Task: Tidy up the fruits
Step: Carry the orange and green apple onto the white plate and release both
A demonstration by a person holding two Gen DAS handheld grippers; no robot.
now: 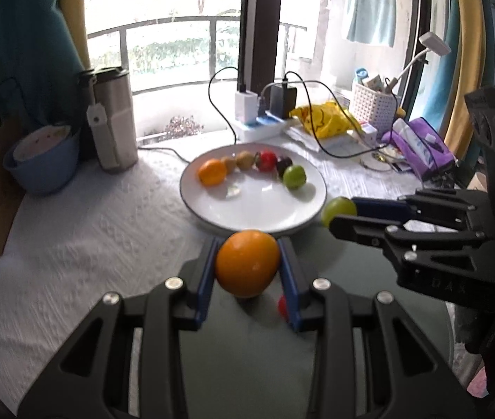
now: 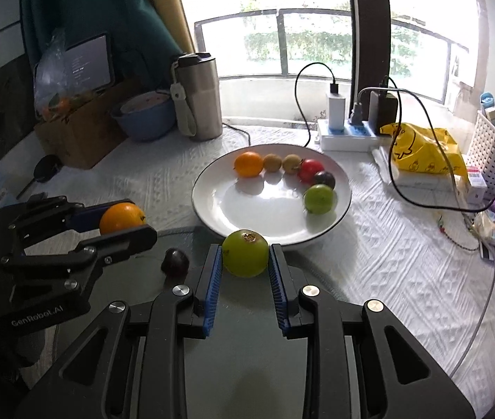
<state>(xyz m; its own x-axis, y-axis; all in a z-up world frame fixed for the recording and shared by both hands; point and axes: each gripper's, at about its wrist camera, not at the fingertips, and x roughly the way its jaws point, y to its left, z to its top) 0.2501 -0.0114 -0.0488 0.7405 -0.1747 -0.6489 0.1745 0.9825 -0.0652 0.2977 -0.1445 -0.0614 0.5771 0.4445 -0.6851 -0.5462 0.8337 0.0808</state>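
Between the blue-padded fingers of the left gripper [image 1: 247, 267] sits a round orange citrus fruit [image 1: 247, 262], clamped on both sides above a dark grey-green round mat [image 1: 247, 359]. The right gripper [image 2: 245, 262] grasps a round green fruit with a brown stem scar [image 2: 245, 253] the same way; the left wrist view shows this pair from the side, just right of the left jaws. Only the right wrist view shows a small dark purple fruit [image 2: 175, 261] resting on the mat, left of its jaws, while the left view alone shows a bit of red fruit [image 1: 282, 305] low beside its right pad — what it is cannot be told. Just ahead of both jaws lies a white round plate with a dark rim [image 2: 212, 188] on the white textured cloth [image 2: 404, 255], carrying a curved row of fruits — an orange one [image 2: 248, 164], two brown ones, a red one [image 2: 311, 170], a dark one and a green one [image 2: 319, 199].
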